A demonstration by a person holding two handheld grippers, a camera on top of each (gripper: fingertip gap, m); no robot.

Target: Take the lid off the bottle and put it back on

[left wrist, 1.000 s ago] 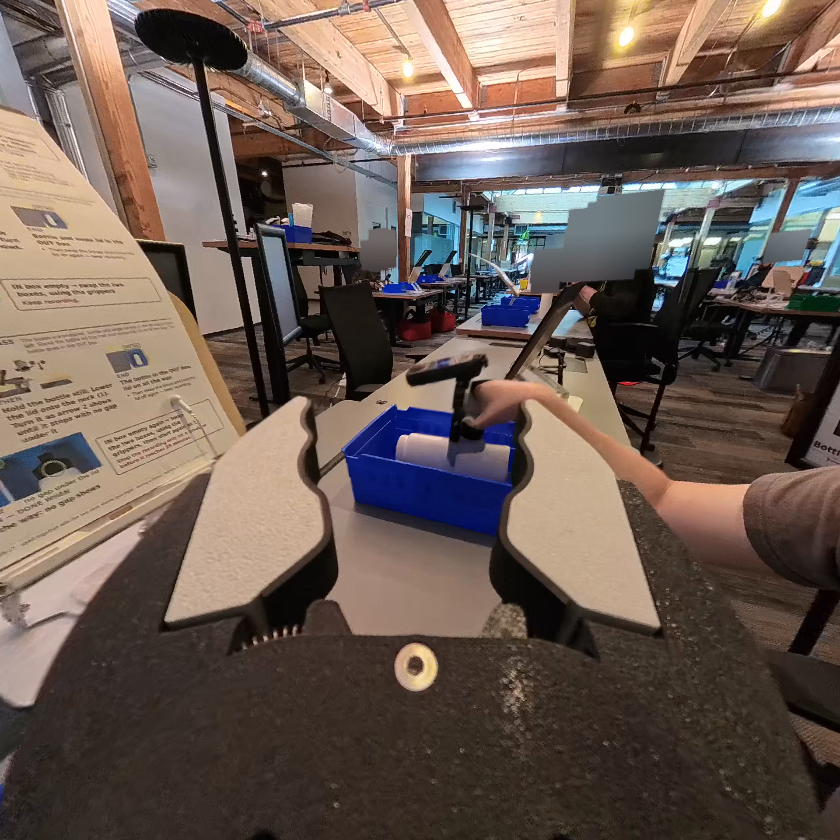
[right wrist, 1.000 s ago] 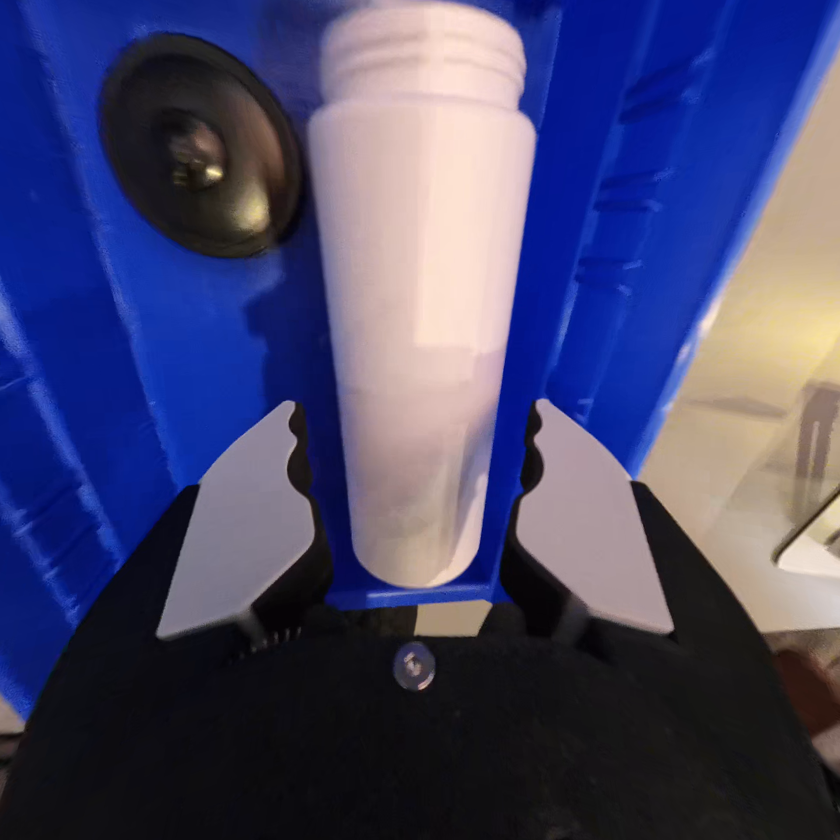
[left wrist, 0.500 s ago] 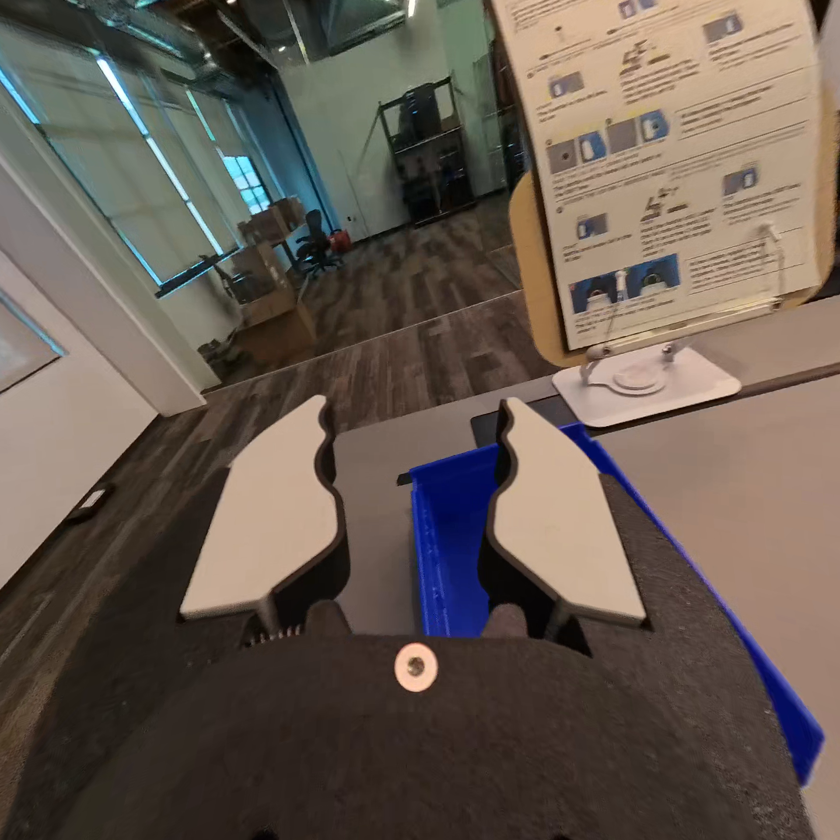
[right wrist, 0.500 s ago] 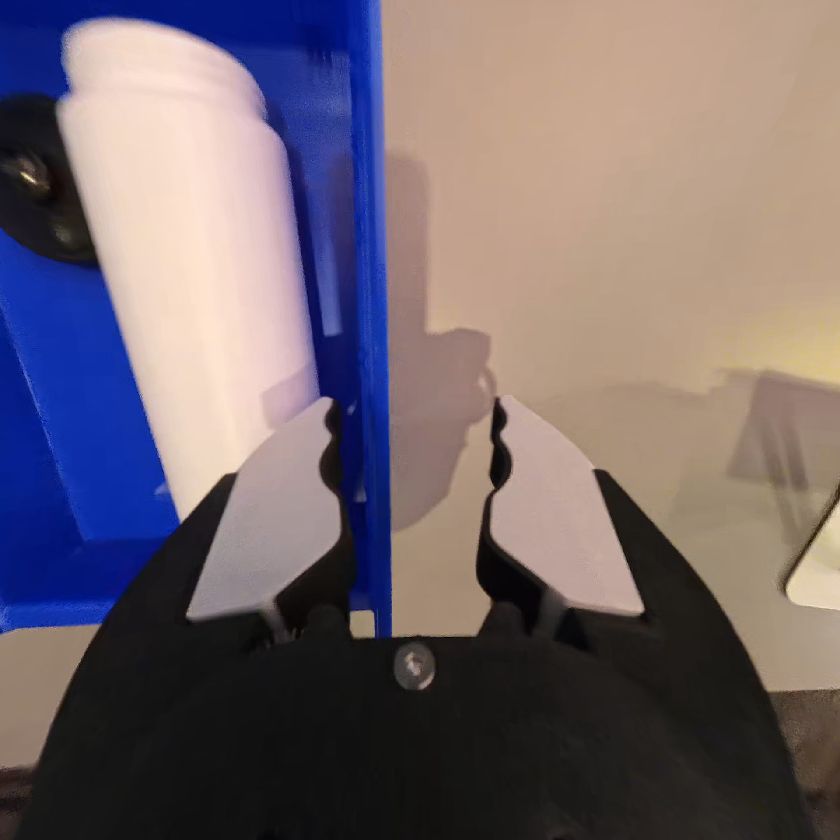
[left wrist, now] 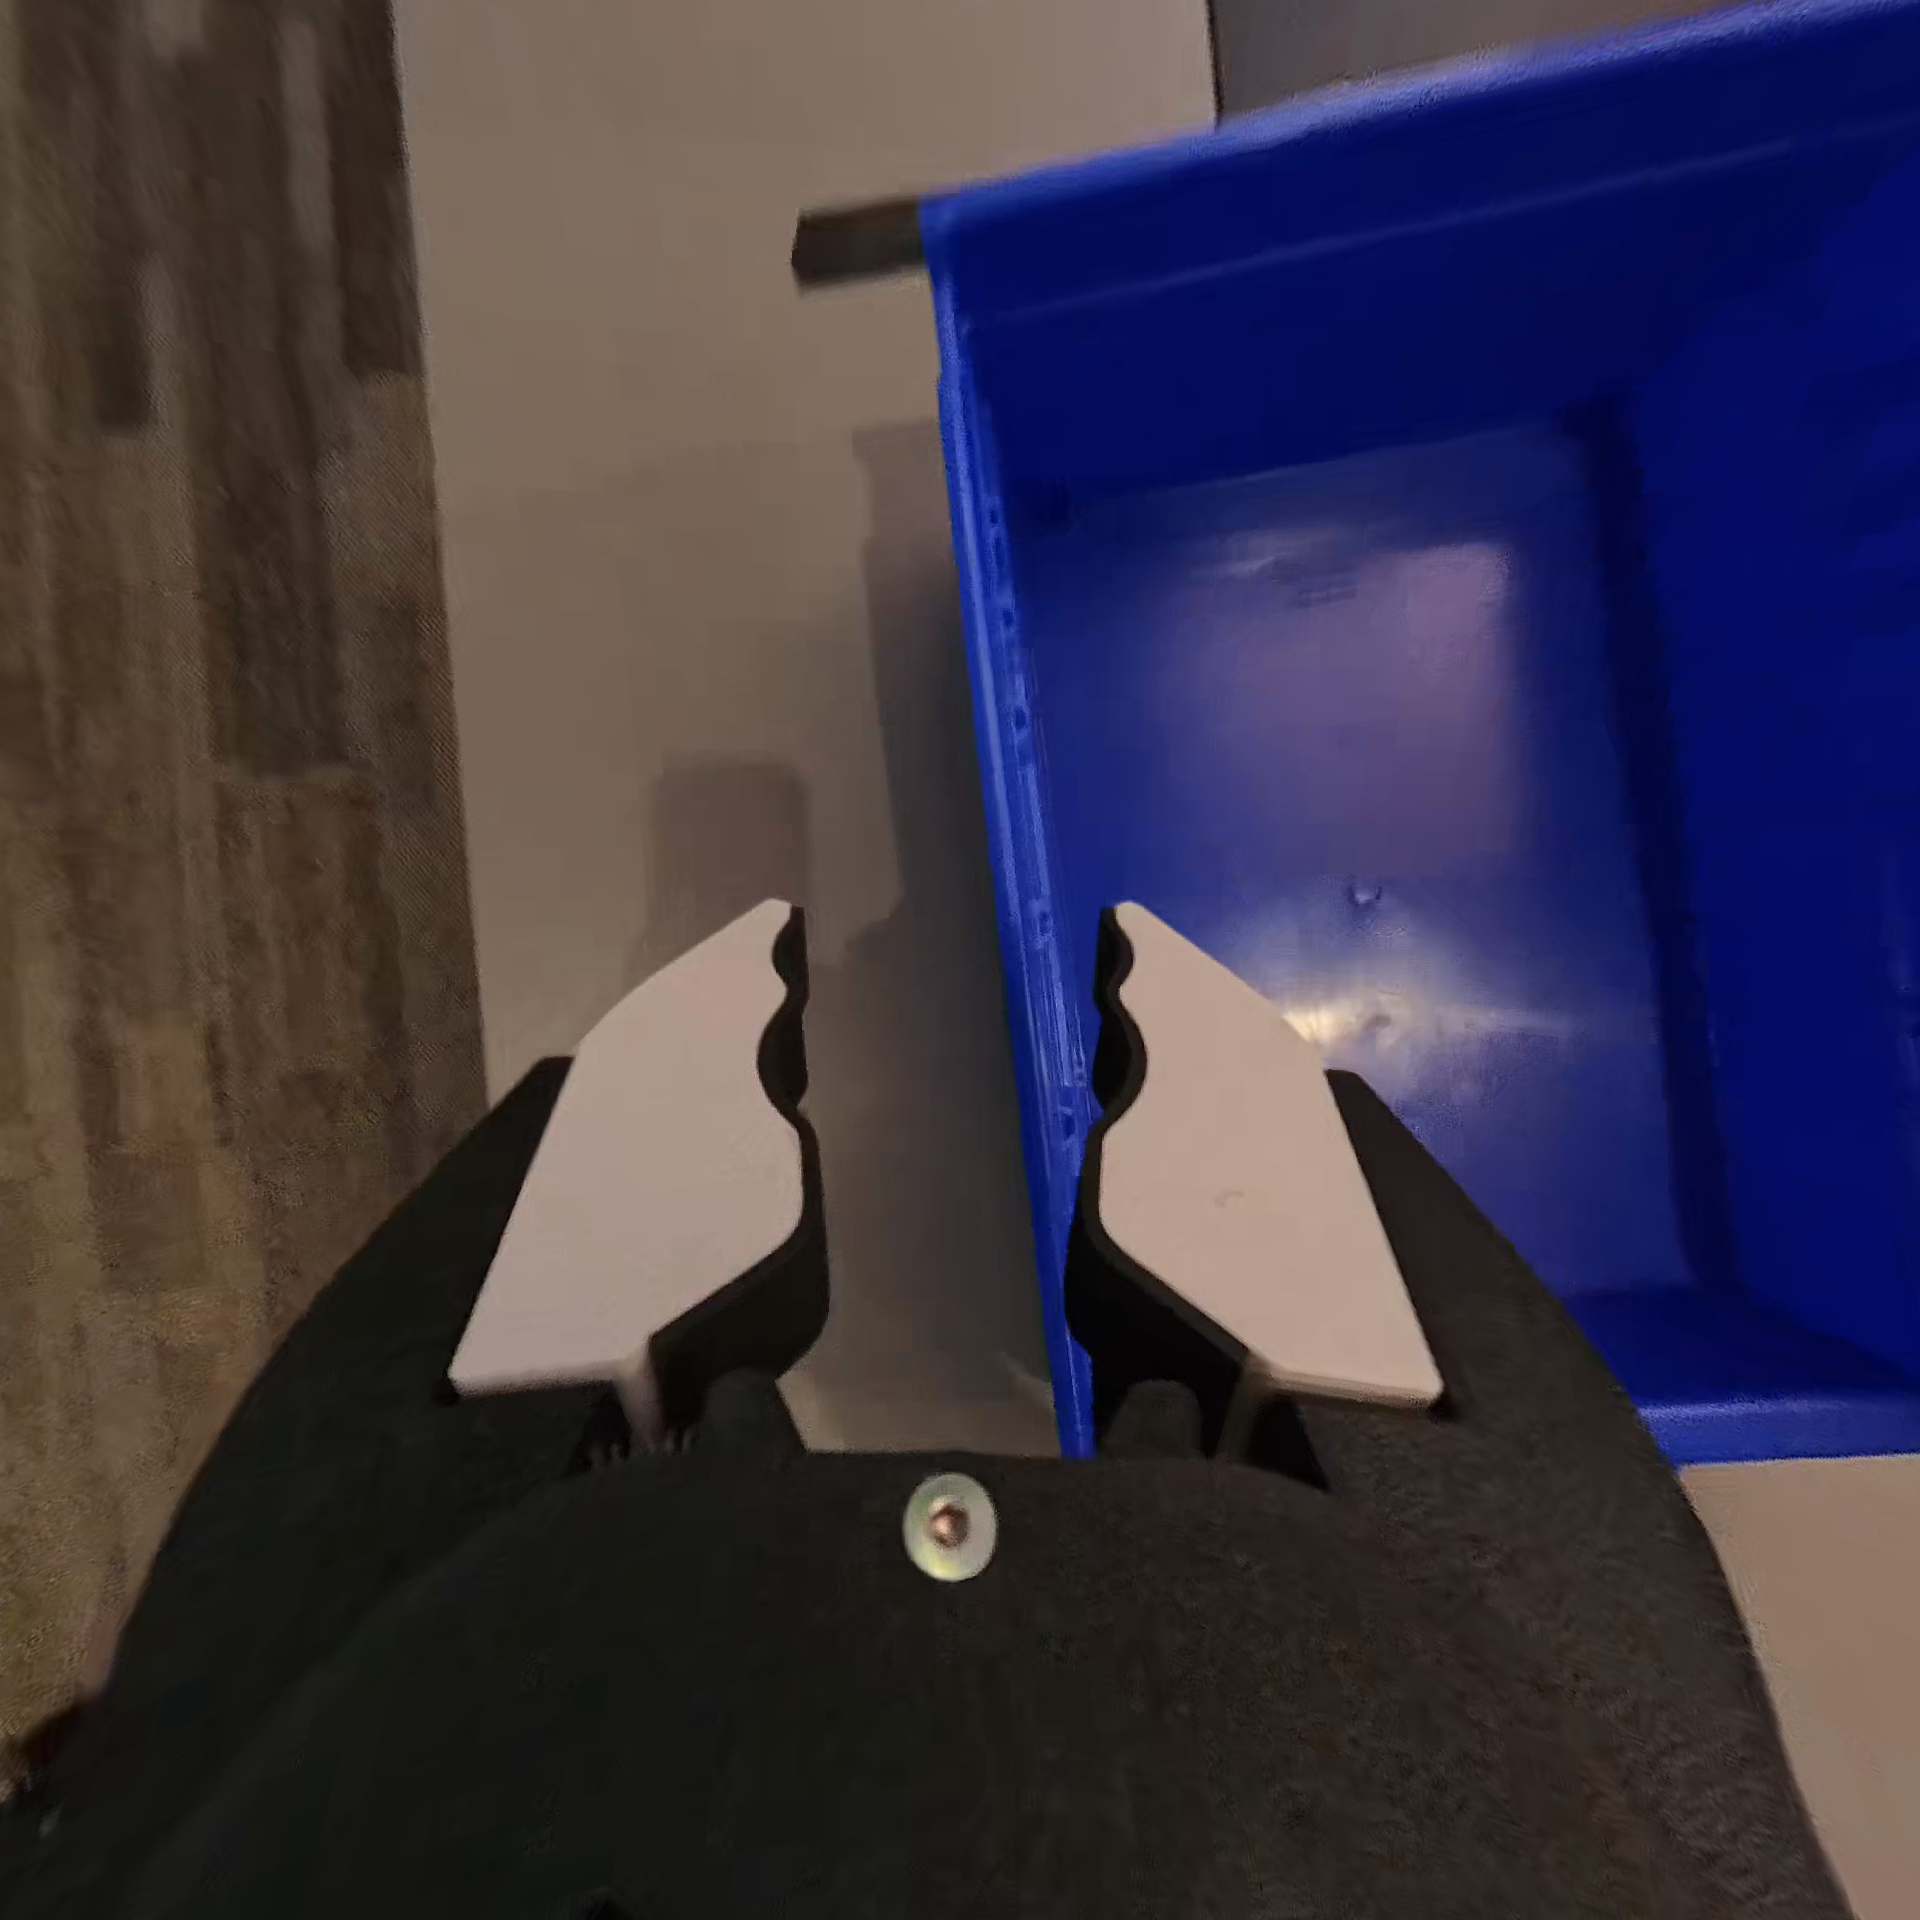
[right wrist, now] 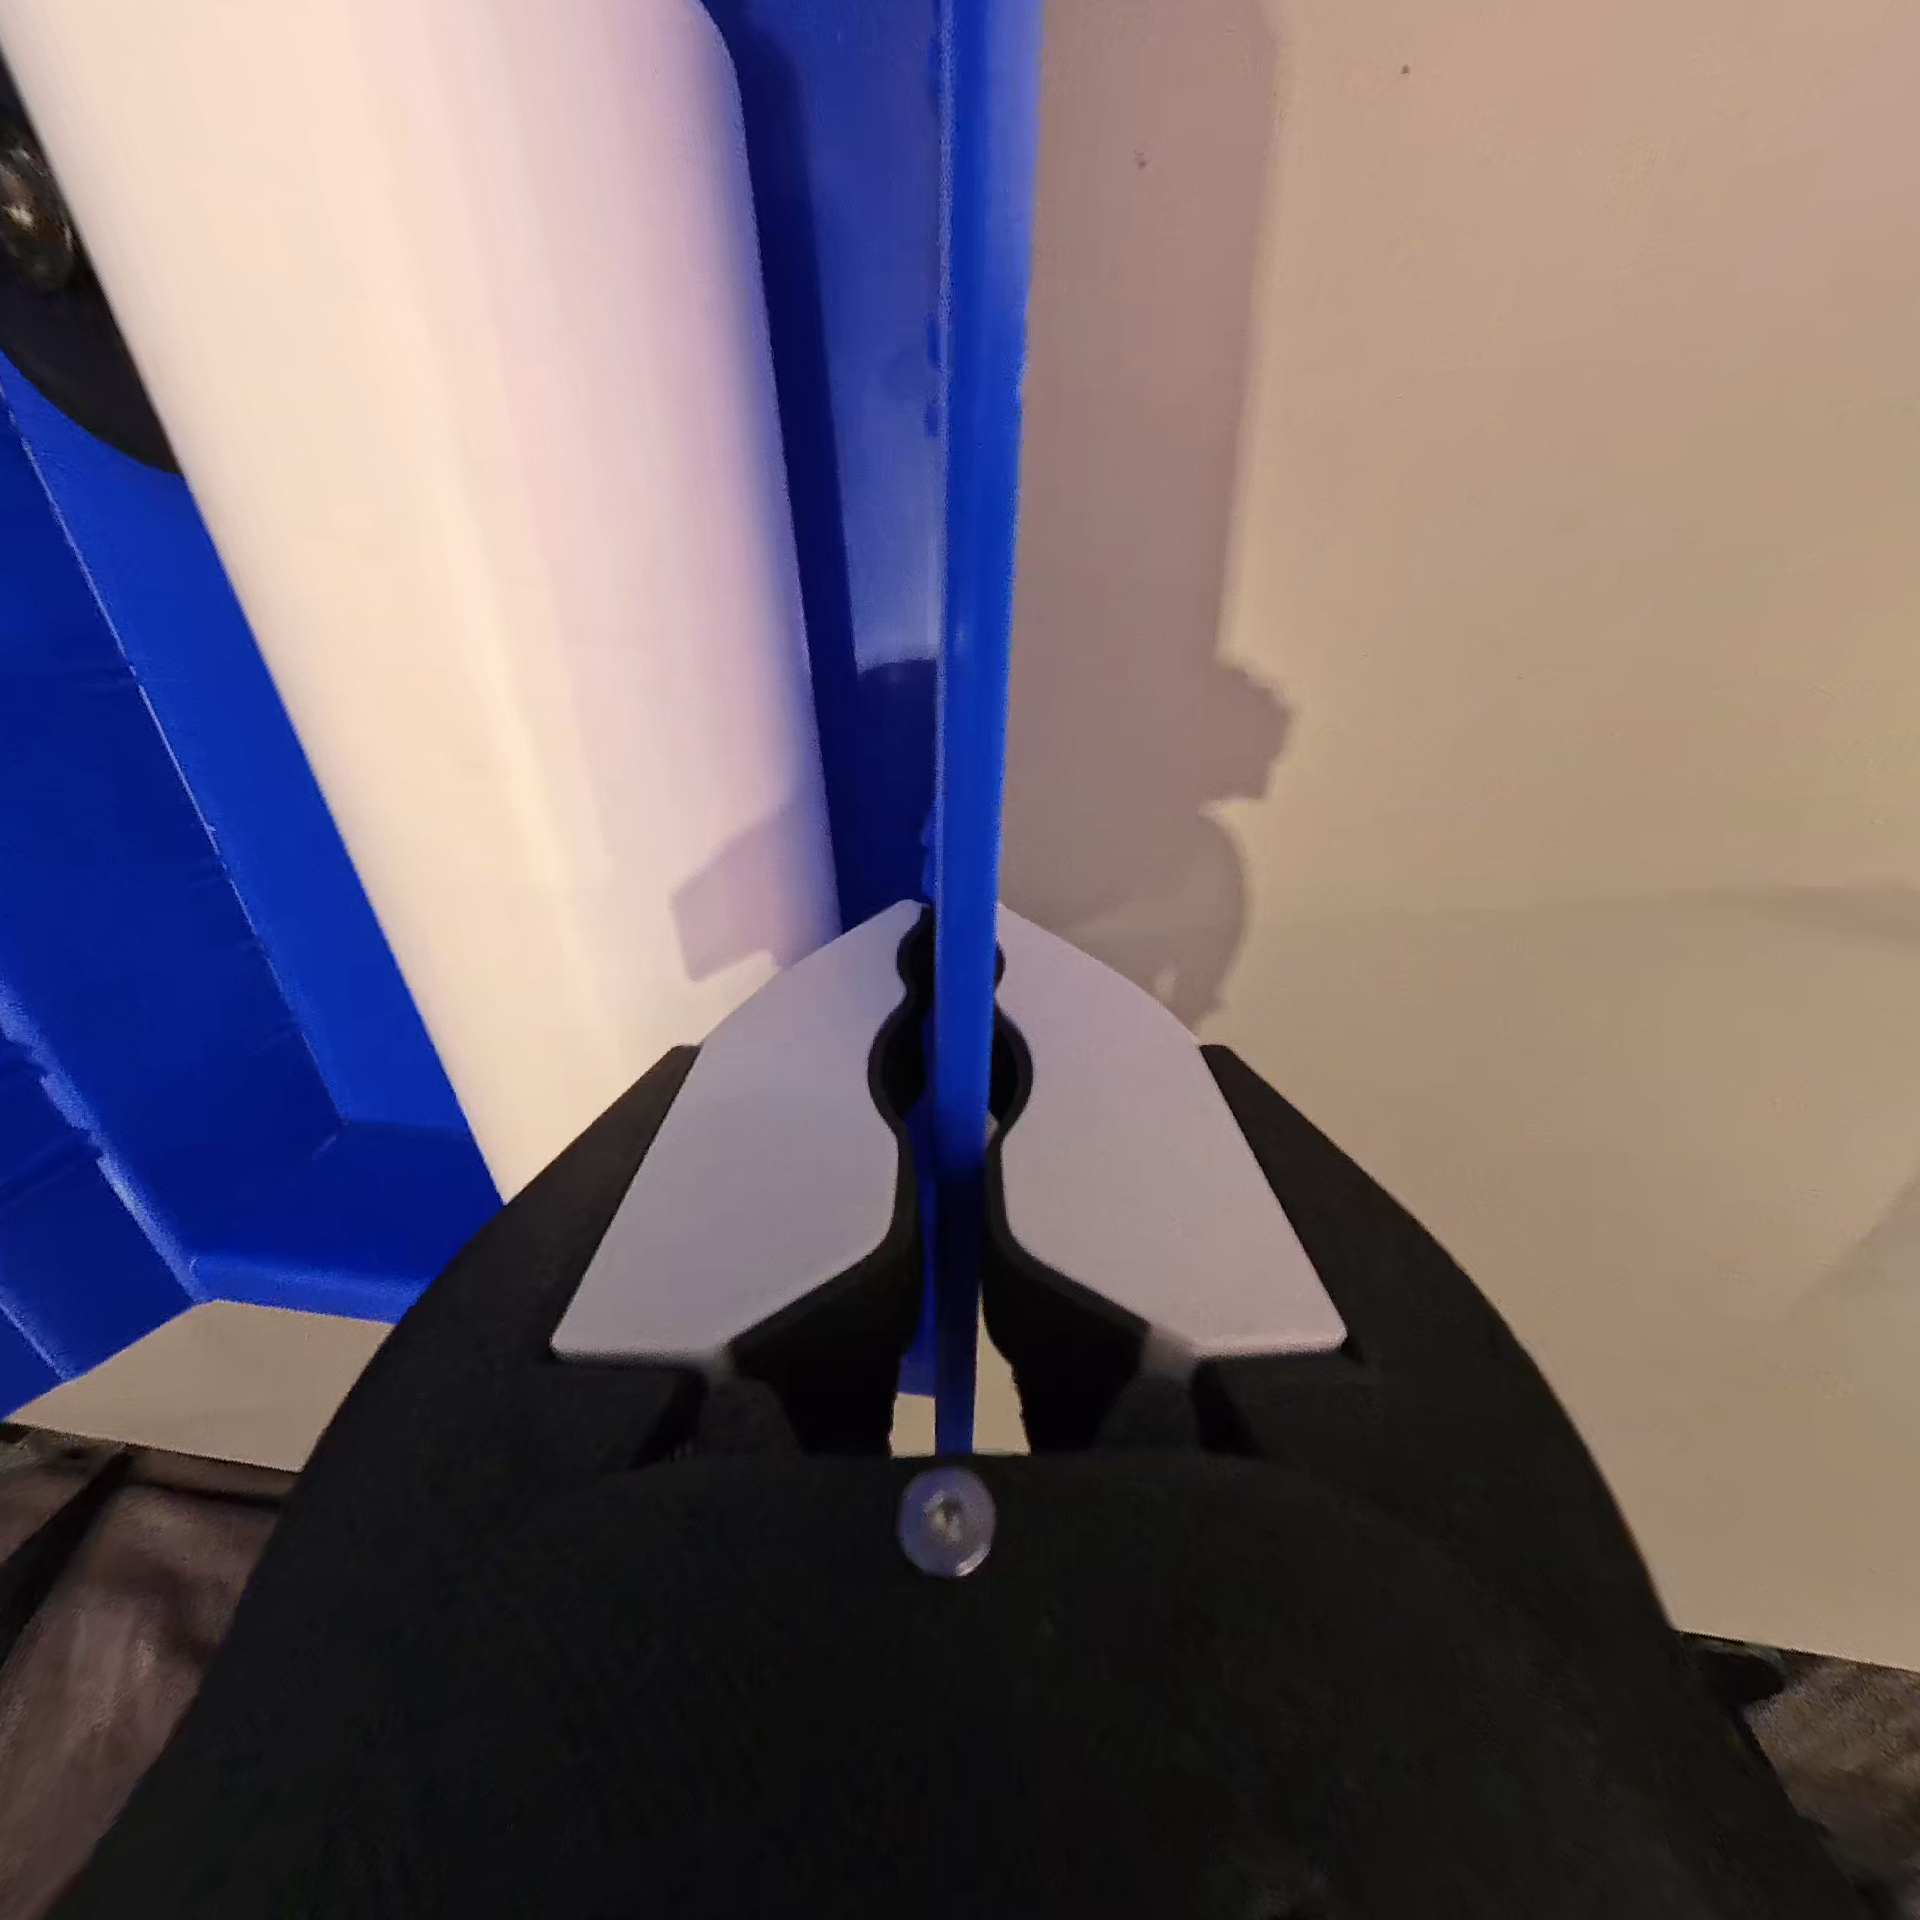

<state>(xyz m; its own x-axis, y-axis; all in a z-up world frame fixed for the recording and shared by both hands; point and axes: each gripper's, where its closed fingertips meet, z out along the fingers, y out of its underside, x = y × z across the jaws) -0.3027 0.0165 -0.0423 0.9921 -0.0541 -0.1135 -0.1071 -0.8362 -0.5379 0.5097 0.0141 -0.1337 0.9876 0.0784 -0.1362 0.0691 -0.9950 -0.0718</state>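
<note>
Blue plastic fills both views: two bins, one for each pair of tongs. The right tongs (right wrist: 951, 940) are squeezed tight on the thin side wall of the right blue bin (right wrist: 966, 416). One finger is inside the wall and one is outside. Inside that bin, at about 10 o'clock from the tongs, the white bottle (right wrist: 436, 499) lies on its side, just beside the pinched wall. A dark round thing (right wrist: 42, 260) peeks out at the far left edge. It may be the lid, but too little of it shows to be sure.

The left tongs (left wrist: 951, 925) are partly open and hold nothing. They straddle the left wall of the other blue bin (left wrist: 1351, 291), with the wall close to the right finger but not pinched. That bin looks empty. Its rim runs up toward 12 o'clock. The pale worktop (left wrist: 644, 520) lies at 11 o'clock, and the wood floor (left wrist: 187, 623) at 9 o'clock.

I think the step in hand is not the lid work. It looks like grabbing the two bins by their walls to move them. Next, the left tongs likely need to close on their wall. The thin walls could slip if the grip is loose.
</note>
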